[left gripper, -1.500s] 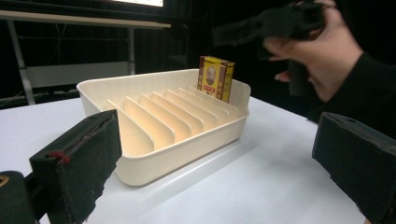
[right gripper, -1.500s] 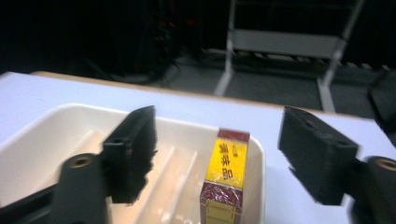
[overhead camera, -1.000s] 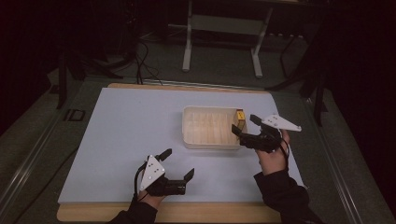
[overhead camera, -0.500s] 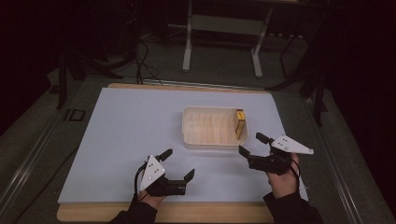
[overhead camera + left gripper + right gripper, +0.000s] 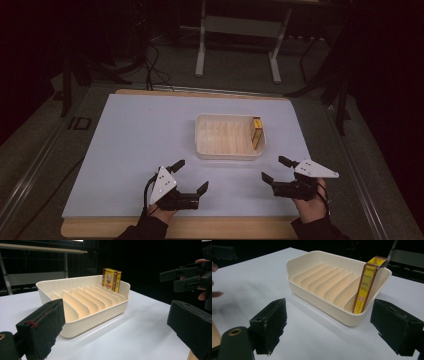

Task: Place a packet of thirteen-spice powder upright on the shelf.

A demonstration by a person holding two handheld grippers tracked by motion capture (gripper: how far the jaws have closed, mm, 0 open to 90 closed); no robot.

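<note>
White table (image 5: 150,145) spans high view, wooden edge at 6 o'clock. Cream slotted tray (image 5: 220,150) sits just right of centre. Yellow-and-red box (image 5: 256,132) stands upright in tray's end slot, 3 o'clock side, against wall. Left gripper (image 5: 191,176) at 7 o'clock, jaws spread, empty. Right gripper (image 5: 277,169) at 5 o'clock, near tray, jaws spread, empty.

The high view looks forward and down from above the person's side, taking in the whole table (image 5: 125,150). Each gripper view sits low, near the tabletop, looking along its own jaws. Both face the slotted tray (image 5: 82,322) (image 5: 317,300) at close range from opposite near corners.
</note>
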